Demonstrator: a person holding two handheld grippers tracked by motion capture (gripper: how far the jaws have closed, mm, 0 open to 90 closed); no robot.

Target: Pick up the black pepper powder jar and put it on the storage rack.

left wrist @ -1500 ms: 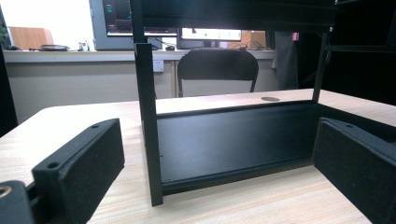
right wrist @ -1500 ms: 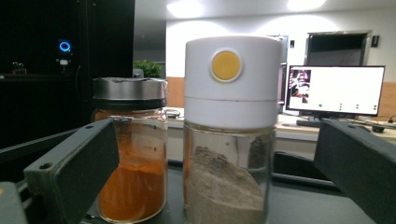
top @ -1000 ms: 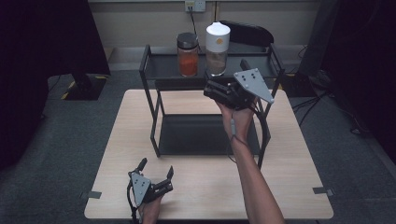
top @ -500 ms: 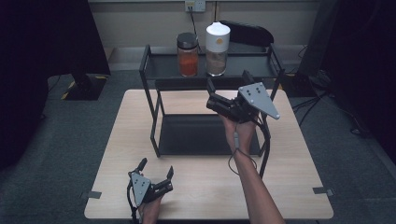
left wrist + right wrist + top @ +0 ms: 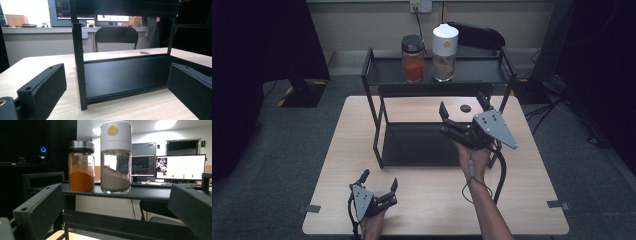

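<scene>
Our right gripper (image 5: pixel 464 111) hangs in the air above the right half of the table (image 5: pixel 427 200), level with the upper shelf (image 5: pixel 472 75) of the black rack (image 5: pixel 377 120) and apart from it. Its fingers are spread wide and hold nothing; in the right gripper view they frame the two jars (image 5: pixel 100 167) on the shelf. The white-lidded jar (image 5: pixel 116 157), part full of grey-brown powder, stands close to the middle of that gap, so we judge it to be the one we are lined up on. The orange jar (image 5: pixel 81 166) stands just beside it on the left; whether the two touch we cannot tell from here, though a thin gap seems to show.

Both jars stand upright near the middle of the shelf, toward its back edge in the high view. Our left gripper (image 5: pixel 378 186) rests low at the near left corner of the table, fingers open and empty, facing the rack's lower tray (image 5: pixel 125 75).

To do the reach well, we should go straight in at this height, keeping the fingers level and wide. The left finger has to slip between the jars, so we should shift a touch right first and close on the glass below the lid, not on the lid itself. Close slowly: a knock would tip the orange jar. Then lift clear of the shelf's front rail before drawing back.
</scene>
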